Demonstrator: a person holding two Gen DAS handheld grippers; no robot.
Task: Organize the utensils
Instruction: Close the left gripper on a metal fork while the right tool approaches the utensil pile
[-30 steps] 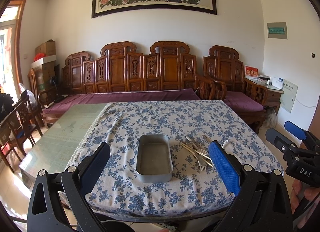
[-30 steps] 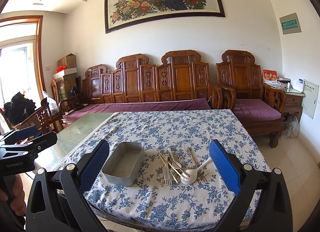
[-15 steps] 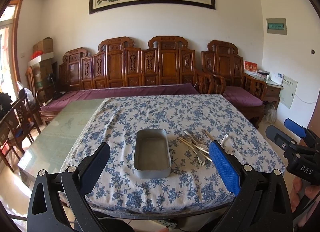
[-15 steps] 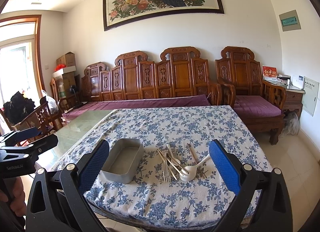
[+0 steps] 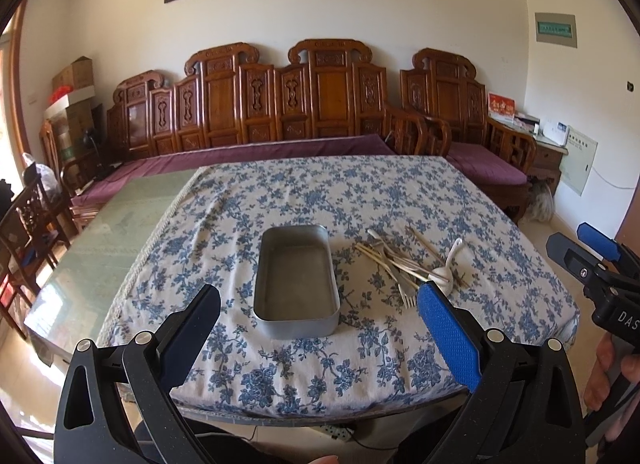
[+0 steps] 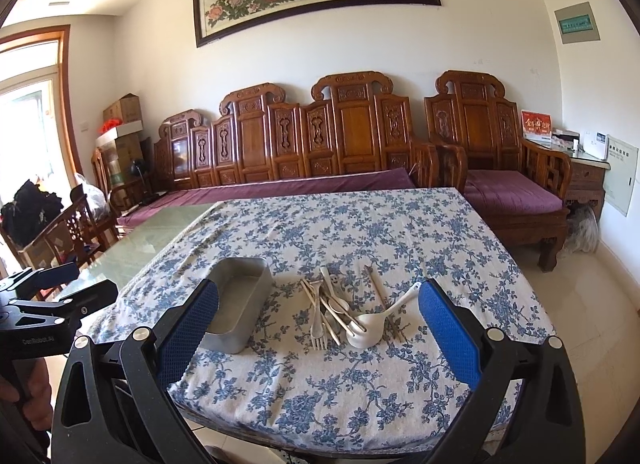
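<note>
An empty rectangular metal tin (image 5: 295,280) (image 6: 239,304) sits on the blue-flowered tablecloth (image 5: 320,199) (image 6: 360,232). To its right lies a loose pile of utensils (image 5: 404,264) (image 6: 344,310): chopsticks, a fork (image 6: 318,328) and a white ceramic spoon (image 5: 445,270) (image 6: 372,324). My left gripper (image 5: 319,320) is open, held off the table's near edge in front of the tin. My right gripper (image 6: 318,318) is open too, in front of the utensil pile, touching nothing. Each gripper shows at the edge of the other's view.
Bare green glass tabletop (image 5: 104,236) lies left of the cloth. A carved wooden bench with purple cushions (image 5: 280,115) runs behind the table. Wooden chairs (image 5: 28,219) stand at the left, a small side table (image 5: 548,151) at the right wall.
Both grippers have moved closer to the table and tilted down; the tin and utensils sit larger and lower in view. Nothing on the table has moved.
</note>
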